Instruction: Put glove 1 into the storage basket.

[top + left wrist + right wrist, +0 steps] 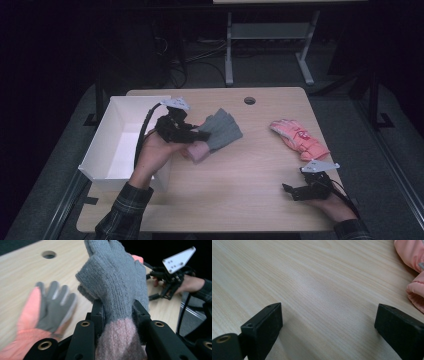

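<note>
Pointing fingers rightward, grey glove (220, 130) lying level.

Light wood-grain rectangular table (235, 185) with rounded corners and a round cable hole (249, 100) near its far edge. A white open cardboard box (114, 150) rests at its left edge. Right of the hole, well apart from the box, lies a pink padded glove (299, 139).

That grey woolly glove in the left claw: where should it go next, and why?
Probably a short swing left, over the white box. The left claw grips the grey glove near its pink cuff, lifted off the table, and the open box stands right beside that hand. The right claw rests open.
</note>
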`<control>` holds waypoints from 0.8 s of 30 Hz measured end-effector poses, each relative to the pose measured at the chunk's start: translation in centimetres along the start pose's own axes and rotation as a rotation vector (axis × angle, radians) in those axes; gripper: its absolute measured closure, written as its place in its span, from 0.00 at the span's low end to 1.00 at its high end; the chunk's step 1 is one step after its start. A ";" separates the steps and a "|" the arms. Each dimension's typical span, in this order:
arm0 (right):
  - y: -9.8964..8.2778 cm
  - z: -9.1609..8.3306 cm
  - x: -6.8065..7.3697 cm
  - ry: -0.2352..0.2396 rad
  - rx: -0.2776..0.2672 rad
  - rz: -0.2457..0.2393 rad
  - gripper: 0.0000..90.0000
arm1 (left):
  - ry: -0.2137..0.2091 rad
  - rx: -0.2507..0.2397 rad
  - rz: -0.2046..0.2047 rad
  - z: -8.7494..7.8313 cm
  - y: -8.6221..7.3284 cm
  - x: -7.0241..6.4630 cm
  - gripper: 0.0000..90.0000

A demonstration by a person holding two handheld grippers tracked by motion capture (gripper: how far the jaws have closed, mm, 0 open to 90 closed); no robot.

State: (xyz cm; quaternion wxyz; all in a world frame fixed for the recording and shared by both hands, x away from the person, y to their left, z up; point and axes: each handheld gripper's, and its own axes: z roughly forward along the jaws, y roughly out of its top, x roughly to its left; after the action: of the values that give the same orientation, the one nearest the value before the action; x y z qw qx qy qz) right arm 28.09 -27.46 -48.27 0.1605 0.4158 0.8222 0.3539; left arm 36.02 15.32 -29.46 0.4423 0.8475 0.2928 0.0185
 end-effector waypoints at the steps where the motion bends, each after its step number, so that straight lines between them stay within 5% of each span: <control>1: 0.0 0.0 0.0 0.000 0.000 0.000 0.08 | 0.000 0.000 0.000 0.0 0.0 0.0 0.76; 13: 0.0 0.0 0.0 0.000 0.000 0.000 0.08 | 0.122 -0.046 -0.064 -4.0 -0.4 3.0 0.76; 24: 0.0 0.0 0.0 0.000 0.001 0.001 0.08 | 0.247 -0.094 -0.148 -8.2 -2.6 6.0 0.76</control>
State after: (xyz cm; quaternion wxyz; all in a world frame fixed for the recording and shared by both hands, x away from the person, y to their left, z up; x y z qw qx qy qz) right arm 28.08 -27.46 -48.27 0.1604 0.4161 0.8222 0.3537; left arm 37.41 25.56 -27.83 0.4420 0.7932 0.4058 0.1037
